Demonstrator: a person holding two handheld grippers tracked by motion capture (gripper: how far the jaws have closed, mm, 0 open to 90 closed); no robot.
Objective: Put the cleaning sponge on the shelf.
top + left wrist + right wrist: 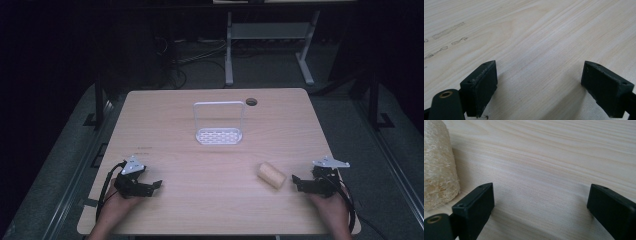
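A pale loofah roll (pixel 271 175) lies on the wooden table (pixel 210 160), right of centre near the front. Its fibrous side (pixel 437 165) fills the left edge of the right gripper view. My right gripper (pixel 296 182) rests just to the right of the roll, apart from it, jaws wide open over bare wood (pixel 540 207). At the front left my left gripper (pixel 156 185) lies on the table, pointing right, also open with nothing between its jaws (pixel 539 87). A white wire-framed rack (pixel 219 123) stands upright at the table's middle back.
A round cable hole (pixel 251 101) sits near the table's far edge. Faint grey smudges (pixel 447 31) mark the wood ahead of the left gripper. Beyond the table are a metal stand (pixel 270 45) and cables on a dark floor.
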